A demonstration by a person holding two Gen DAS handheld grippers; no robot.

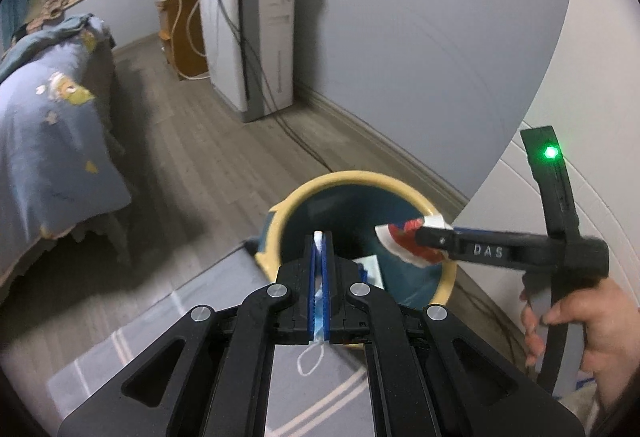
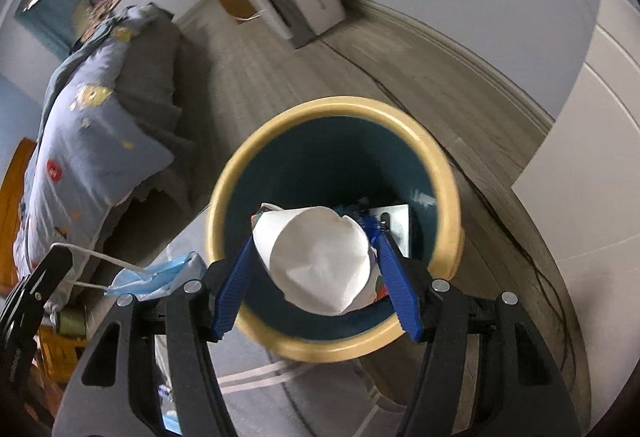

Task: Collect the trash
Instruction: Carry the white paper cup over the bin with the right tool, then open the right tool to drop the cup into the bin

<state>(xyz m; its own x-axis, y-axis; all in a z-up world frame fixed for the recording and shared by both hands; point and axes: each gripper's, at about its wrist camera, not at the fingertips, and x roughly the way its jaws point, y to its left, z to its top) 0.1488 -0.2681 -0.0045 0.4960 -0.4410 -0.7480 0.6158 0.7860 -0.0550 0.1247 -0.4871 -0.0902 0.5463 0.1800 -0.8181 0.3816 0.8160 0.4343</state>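
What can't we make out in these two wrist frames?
- Bin contents: right wrist view, the paper cup in the right gripper covers most of them.
- Face mask: left wrist view, shut left gripper hides all but an edge and a loop.
- Cup print: left wrist view, blurred.

Dim indoor light, motion blur, fisheye warp

Trash bin (image 2: 440,165): round, cream rim, dark teal interior, upright on the floor, holding packaging scraps. Crumpled paper cup (image 2: 320,257): white, held above the opening. Blue face mask (image 2: 160,273): pinched, hanging beside the rim.
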